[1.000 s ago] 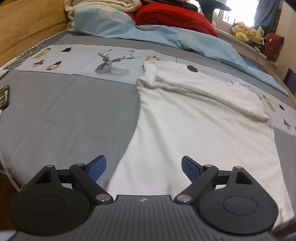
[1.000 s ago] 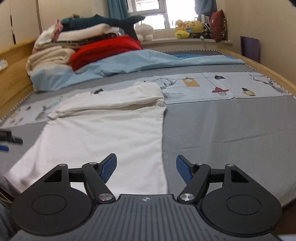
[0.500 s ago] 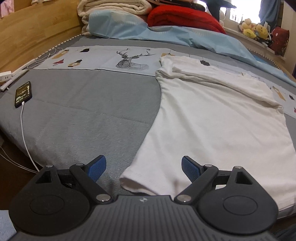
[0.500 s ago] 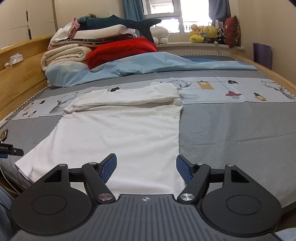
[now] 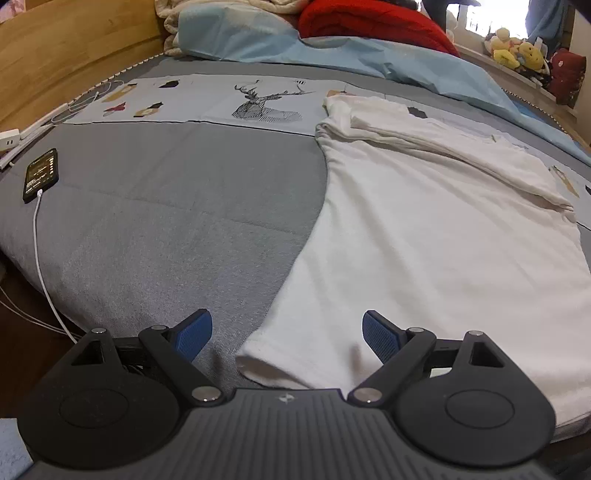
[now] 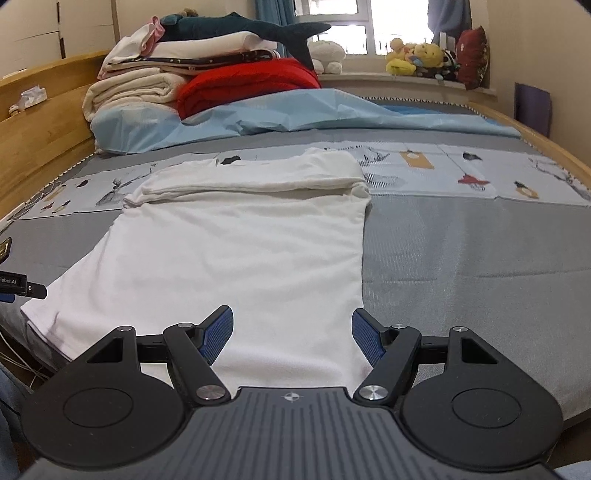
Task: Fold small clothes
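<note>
- One white cotton T-shirt (image 5: 436, 236) lies flat on the grey quilted bed (image 5: 177, 206), its far end folded over into a band towards 12 o'clock, its hem at the near edge of the bed.
- Two grippers show, one in each view, each with two blue-padded fingers.
- The left gripper (image 5: 286, 334) has its jaws wide apart and holds nothing; the near left corner of the shirt's hem lies between and below its fingers.
- The right gripper (image 6: 291, 334) also stands open and empty, above the shirt's near right corner; whether the pads touch the cloth cannot be told.
- One black phone (image 5: 40, 175) with one white charging cable (image 5: 42, 266) lies at 9 o'clock of the shirt, well apart.
- One red blanket (image 6: 251, 83) and one light blue sheet (image 6: 266, 114) lie at 12 o'clock.
- One dark plush shark (image 6: 243, 27) tops a stack of folded cream bedding (image 6: 133, 90).
</note>
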Demonstrator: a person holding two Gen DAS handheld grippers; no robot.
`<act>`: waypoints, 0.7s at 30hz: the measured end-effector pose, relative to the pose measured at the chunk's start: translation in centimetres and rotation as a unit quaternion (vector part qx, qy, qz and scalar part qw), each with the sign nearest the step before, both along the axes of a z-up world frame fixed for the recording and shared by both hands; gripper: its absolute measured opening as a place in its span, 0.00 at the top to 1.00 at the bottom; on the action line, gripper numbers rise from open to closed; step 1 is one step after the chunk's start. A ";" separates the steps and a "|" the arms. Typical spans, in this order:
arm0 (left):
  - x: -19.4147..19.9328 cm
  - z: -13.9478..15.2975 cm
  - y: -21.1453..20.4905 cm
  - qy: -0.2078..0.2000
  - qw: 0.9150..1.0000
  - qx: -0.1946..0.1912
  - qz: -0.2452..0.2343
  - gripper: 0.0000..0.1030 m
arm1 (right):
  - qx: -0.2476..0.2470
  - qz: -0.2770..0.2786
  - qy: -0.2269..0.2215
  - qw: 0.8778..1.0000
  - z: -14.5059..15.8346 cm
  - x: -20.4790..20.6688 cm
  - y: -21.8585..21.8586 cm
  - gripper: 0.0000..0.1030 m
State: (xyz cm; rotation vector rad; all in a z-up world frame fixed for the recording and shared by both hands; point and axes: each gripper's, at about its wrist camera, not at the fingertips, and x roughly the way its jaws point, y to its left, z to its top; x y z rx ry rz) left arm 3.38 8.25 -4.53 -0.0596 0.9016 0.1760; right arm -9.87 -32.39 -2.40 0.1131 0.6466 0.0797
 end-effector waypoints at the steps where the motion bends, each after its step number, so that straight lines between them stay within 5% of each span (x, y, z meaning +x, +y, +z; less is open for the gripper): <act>1: 0.1 -0.1 0.1 0.000 1.000 0.001 0.001 0.11 | 0.000 -0.002 0.002 1.000 -0.1 0.2 0.0 0.29; 21: 0.8 -1.1 1.1 0.020 1.000 0.010 0.016 0.11 | 0.010 -0.038 0.041 0.998 -1.5 0.9 -2.1 0.29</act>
